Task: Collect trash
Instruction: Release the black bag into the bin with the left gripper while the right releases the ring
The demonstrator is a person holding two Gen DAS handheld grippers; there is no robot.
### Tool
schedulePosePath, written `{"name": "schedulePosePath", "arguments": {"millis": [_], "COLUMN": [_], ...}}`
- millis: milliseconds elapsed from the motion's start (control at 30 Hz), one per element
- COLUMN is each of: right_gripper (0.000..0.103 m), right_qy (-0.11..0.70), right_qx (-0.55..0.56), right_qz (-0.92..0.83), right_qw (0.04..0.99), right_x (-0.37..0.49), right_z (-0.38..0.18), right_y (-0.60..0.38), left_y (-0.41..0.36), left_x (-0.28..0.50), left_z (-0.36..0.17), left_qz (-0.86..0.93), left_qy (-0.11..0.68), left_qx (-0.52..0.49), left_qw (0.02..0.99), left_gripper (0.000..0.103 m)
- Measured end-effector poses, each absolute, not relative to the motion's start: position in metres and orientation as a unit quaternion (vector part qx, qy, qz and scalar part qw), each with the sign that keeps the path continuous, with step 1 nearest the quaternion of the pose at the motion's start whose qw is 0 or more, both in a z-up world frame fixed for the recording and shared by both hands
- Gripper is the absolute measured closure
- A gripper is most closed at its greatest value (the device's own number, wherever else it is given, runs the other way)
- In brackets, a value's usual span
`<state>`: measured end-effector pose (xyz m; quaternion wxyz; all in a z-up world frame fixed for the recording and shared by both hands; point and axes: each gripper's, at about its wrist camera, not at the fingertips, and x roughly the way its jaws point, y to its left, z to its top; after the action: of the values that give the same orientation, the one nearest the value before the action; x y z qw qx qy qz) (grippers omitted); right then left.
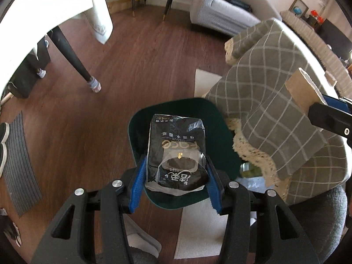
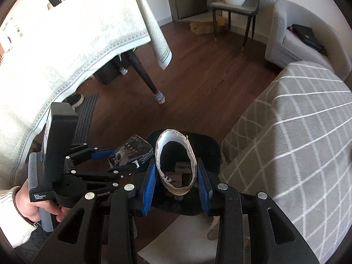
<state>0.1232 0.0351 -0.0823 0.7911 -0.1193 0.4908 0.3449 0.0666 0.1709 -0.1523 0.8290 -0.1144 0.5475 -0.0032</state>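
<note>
While both grippers hang over the dark green bin [image 1: 222,132], the left gripper [image 1: 176,169] pinches a black tissue pack [image 1: 176,151] between its blue pads [image 1: 137,184], bin rim just beyond and below. Right gripper [image 2: 177,176] clamps a torn cardboard tube [image 2: 173,145], open end facing the camera, bin under it. Left gripper with the pack sits just to its left. Checked grey blanket [image 2: 297,132] lies to the right.

Both wrist cameras look steeply down, close over the same dark green bin [image 1: 222,145] and wood floor [image 2: 198,77].
</note>
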Motion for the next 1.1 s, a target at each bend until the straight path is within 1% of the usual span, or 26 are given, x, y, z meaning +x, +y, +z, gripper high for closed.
{"name": "schedulePosePath", "arguments": {"millis": [100, 200, 333, 367, 633, 700, 867, 967, 1067, 1100], "right_gripper": [0.068, 0.068, 0.068, 0.068, 0.068, 0.068, 0.067, 0.067, 0.066, 0.064], "right_qy": [0.501, 0.509, 0.518, 0.519, 0.537, 0.540, 0.556, 0.566, 0.569, 0.570], "right_qx": [-0.125, -0.128, -0.132, -0.134, -0.145, -0.148, -0.163, -0.172, -0.178, -0.180], "right_qz": [0.345, 0.344, 0.344, 0.345, 0.345, 0.345, 0.341, 0.338, 0.332, 0.329], "right_qw": [0.784, 0.779, 0.772, 0.771, 0.756, 0.753, 0.741, 0.732, 0.731, 0.731], "right_x": [0.125, 0.131, 0.131, 0.131, 0.127, 0.125, 0.122, 0.122, 0.122, 0.122], "right_z": [-0.092, -0.100, -0.109, -0.111, -0.134, -0.138, -0.156, -0.168, -0.176, -0.179], "right_y": [0.045, 0.050, 0.058, 0.059, 0.074, 0.075, 0.084, 0.085, 0.087, 0.087], "left_y": [0.173, 0.175, 0.181, 0.183, 0.195, 0.200, 0.204, 0.203, 0.199, 0.198], "left_x": [0.071, 0.070, 0.065, 0.063, 0.047, 0.042, 0.031, 0.025, 0.017, 0.015], "left_z": [-0.164, -0.165, -0.160, -0.157, -0.123, -0.111, -0.080, -0.064, -0.052, -0.050], "left_qz": [-0.006, -0.004, -0.004, -0.004, 0.002, 0.004, 0.005, 0.002, -0.002, -0.002], "left_qy": [0.560, 0.561, 0.555, 0.550, 0.515, 0.503, 0.476, 0.466, 0.459, 0.458], "left_qx": [-0.115, -0.109, -0.114, -0.116, -0.112, -0.115, -0.120, -0.118, -0.112, -0.111], "left_qw": [0.820, 0.820, 0.824, 0.827, 0.850, 0.857, 0.871, 0.877, 0.881, 0.882], "left_gripper": [0.049, 0.045, 0.045, 0.046, 0.061, 0.064, 0.068, 0.068, 0.069, 0.069]}}
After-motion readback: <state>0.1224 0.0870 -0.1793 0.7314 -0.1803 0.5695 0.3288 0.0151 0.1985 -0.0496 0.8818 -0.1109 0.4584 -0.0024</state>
